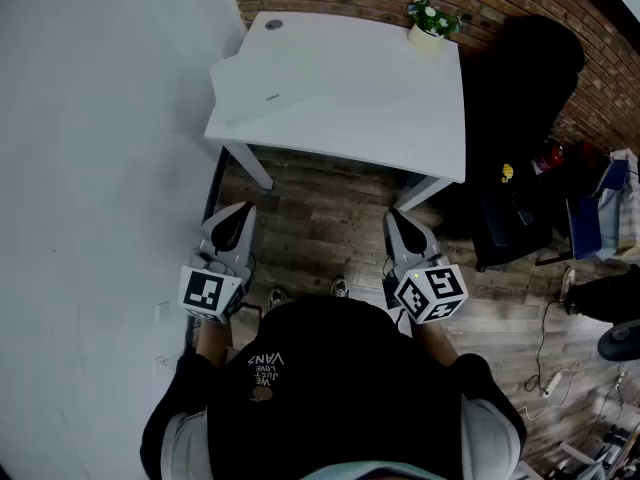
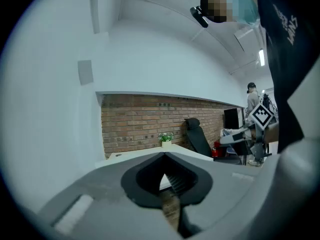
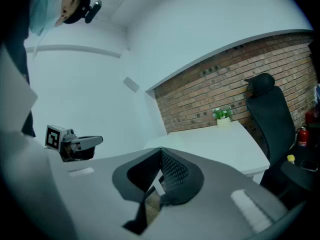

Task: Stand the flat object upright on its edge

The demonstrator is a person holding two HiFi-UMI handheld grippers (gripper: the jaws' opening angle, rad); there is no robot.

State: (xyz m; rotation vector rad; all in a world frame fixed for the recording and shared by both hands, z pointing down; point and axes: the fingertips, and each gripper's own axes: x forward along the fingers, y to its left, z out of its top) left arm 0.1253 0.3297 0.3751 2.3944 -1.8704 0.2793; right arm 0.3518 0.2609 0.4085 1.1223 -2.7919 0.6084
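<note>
Person [image 1: 330, 388] holds left hand-held gripper [image 1: 240, 213], right hand-held gripper [image 1: 400, 218] pressed together, empty — flat object [image 1: 270, 86] on desk [image 1: 390, 108] awaits approach.

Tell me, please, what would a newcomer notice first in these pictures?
The white table stands out, with a flat white object lying on its left part and a small potted plant at its far right corner. The left gripper and right gripper hang short of the table, both shut and empty.
</note>
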